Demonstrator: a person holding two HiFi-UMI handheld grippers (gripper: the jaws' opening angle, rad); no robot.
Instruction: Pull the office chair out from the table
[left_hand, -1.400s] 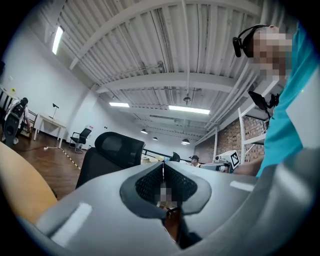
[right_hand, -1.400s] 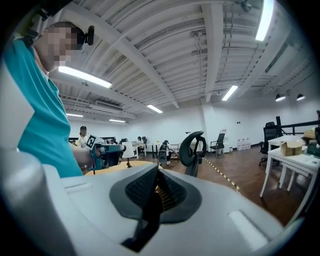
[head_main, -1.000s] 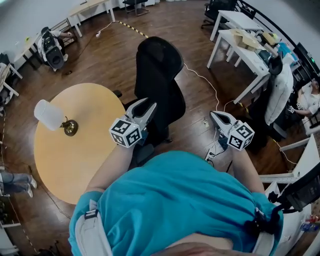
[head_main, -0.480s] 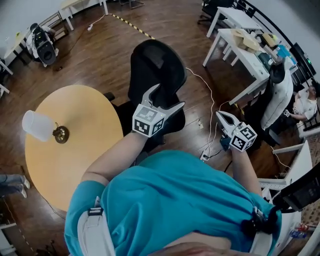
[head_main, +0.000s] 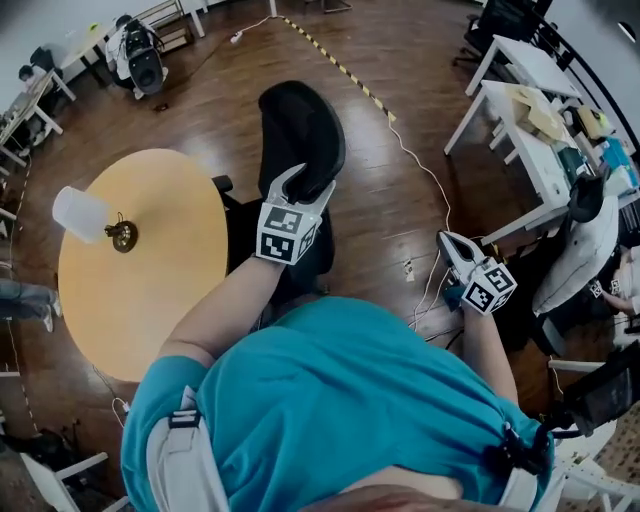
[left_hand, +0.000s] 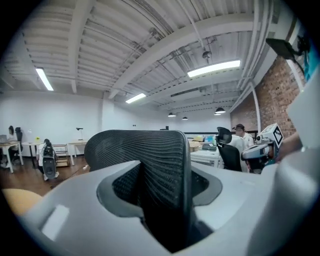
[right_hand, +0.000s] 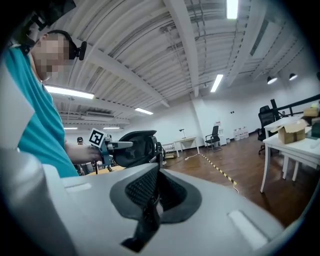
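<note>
Dark wooden plank floor (head_main: 400, 200) spreads all round. The round yellow wooden table (head_main: 130, 290) lies left of the left claw (head_main: 308, 180), and the white desks (head_main: 520, 110) stand well off beyond the right claw (head_main: 447, 240). The black mesh-backed office chair (head_main: 300, 130) is dead ahead of the left claw, its seat still tucked close against the table's rim, so by my reading the pull hasn't begun. The grab is on, though: the left claw's jaws are closing round the backrest's top edge, mesh between them, not visibly pinched yet. The right claw hangs out to the chair's right, jaws together, nothing in them. What's left is to clamp, then drag the chair away. Open boards lie right of the left claw. Mind the table rim on its left, and the thin white cable (head_main: 425, 180) trailing just beyond the right claw.
</note>
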